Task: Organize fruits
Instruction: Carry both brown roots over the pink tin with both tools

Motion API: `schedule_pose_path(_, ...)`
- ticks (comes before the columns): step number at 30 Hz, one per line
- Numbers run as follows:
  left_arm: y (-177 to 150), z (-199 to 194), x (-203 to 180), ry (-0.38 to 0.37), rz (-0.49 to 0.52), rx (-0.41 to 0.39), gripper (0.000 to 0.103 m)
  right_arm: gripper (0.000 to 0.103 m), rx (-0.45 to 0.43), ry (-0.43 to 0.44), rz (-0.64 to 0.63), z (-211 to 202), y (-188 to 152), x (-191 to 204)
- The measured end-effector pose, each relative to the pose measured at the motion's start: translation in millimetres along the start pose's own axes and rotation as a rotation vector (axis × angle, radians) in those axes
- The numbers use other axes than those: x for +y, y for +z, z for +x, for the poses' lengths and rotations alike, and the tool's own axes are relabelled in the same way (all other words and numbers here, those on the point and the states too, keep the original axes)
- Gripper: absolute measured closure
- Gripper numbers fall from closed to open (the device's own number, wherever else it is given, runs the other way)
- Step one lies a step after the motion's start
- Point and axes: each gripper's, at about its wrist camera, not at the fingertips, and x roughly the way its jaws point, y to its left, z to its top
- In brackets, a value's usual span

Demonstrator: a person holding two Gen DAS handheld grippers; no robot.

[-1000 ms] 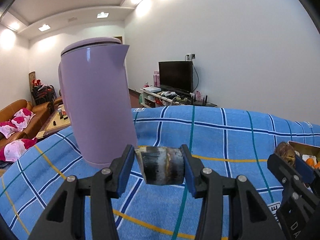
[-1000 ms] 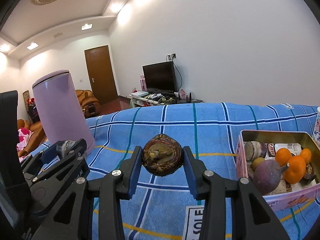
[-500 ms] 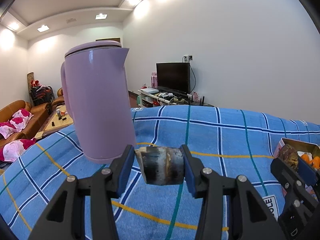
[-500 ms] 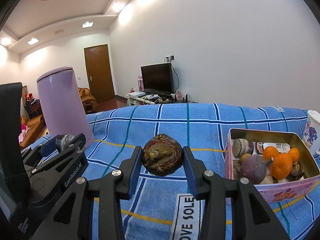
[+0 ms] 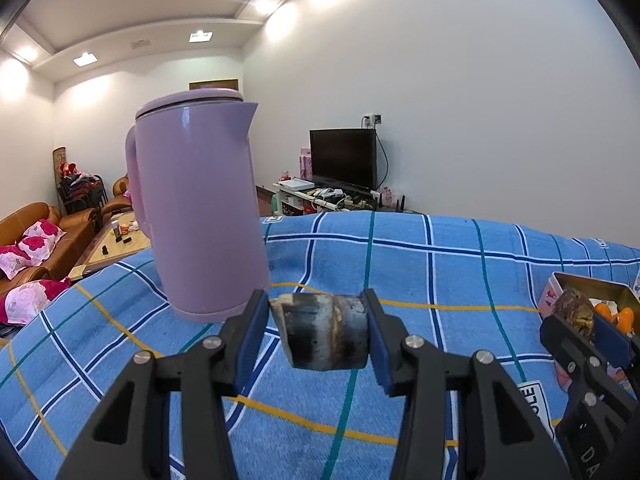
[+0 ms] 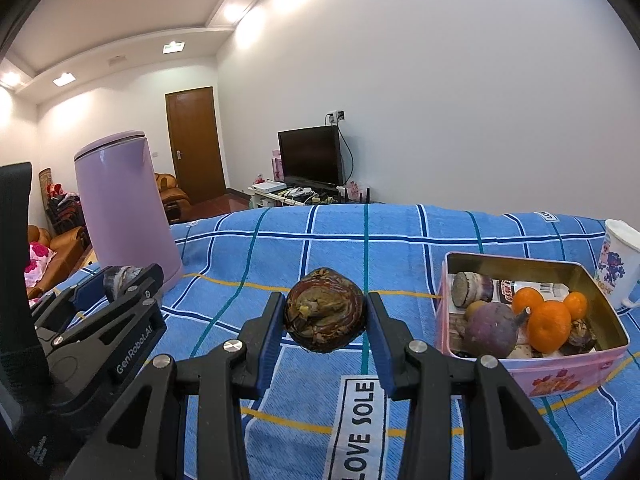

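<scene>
Left gripper (image 5: 318,330): clamping a dark, charred-looking cylindrical chunk (image 5: 322,332) above the blue plaid cloth (image 5: 432,264)
Right gripper (image 6: 325,322): squeezing a round brown mottled fruit (image 6: 325,320) between its blue pads, off the cloth
Tin (image 6: 560,376): sitting at right, holding tangerines (image 6: 548,324) and a purple fruit (image 6: 492,330)
Backdrop: lilac kettle (image 5: 196,208) standing at left; white mug (image 6: 618,268) standing just beyond the tin

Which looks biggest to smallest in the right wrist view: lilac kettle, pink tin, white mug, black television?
1. Tall lilac plastic kettle
2. Pink rectangular metal tin
3. Black flat television
4. White printed mug, partly cut off.
The television stands far back, so its true size is unsure.
</scene>
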Motion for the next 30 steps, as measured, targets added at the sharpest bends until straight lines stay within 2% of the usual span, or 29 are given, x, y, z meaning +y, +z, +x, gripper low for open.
schedule_pose_path(30,-5.0,-14.1,-15.2,-0.017,0.034,0.000,0.054,0.060,-0.011,-0.034,-0.099,-17.7,-4.8,-7.1)
